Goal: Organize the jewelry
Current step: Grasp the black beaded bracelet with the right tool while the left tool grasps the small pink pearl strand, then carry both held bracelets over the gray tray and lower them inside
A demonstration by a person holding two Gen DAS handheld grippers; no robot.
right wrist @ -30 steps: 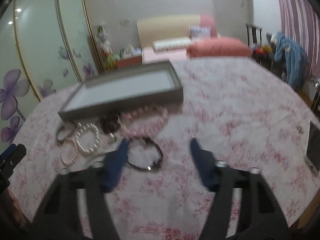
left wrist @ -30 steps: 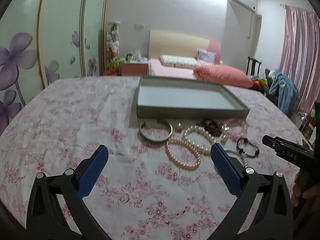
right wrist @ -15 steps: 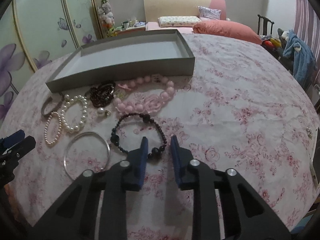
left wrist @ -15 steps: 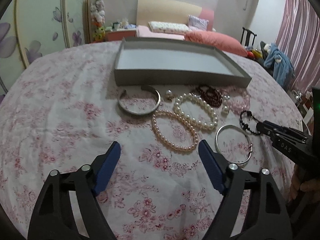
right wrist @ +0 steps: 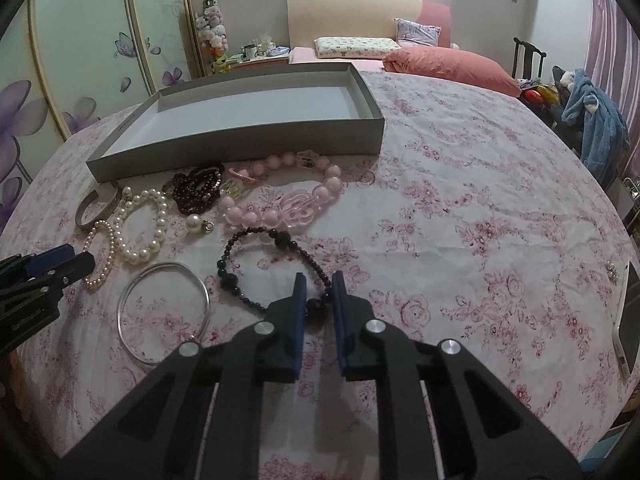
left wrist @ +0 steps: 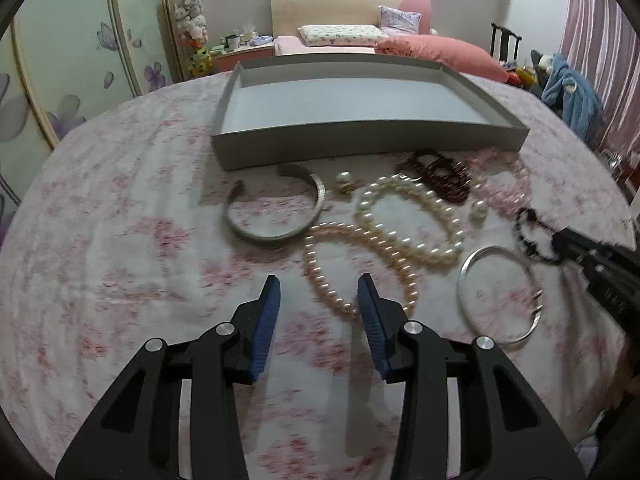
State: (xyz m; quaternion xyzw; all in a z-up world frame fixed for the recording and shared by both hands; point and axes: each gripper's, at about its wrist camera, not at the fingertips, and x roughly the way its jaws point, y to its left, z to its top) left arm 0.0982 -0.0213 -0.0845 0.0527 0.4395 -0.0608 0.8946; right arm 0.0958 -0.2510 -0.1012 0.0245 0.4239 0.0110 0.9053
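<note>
Both views look forward and steeply down along a pair of blue-padded fingers, close over a floral-clothed surface (left wrist: 120,240), toward a bed (right wrist: 400,56) at the far wall. The left wrist view sits low on the near-left side, its fingers (left wrist: 269,312) framing the pink pearl strand (left wrist: 320,276), somewhat motion-blurred. The right wrist view sits further right, fingers (right wrist: 299,300) at the black bead bracelet (right wrist: 240,280); both share the grey tray (left wrist: 360,140), the jewelry row and thin silver bangle (right wrist: 160,312), and each glimpses the other gripper at its edge.
</note>
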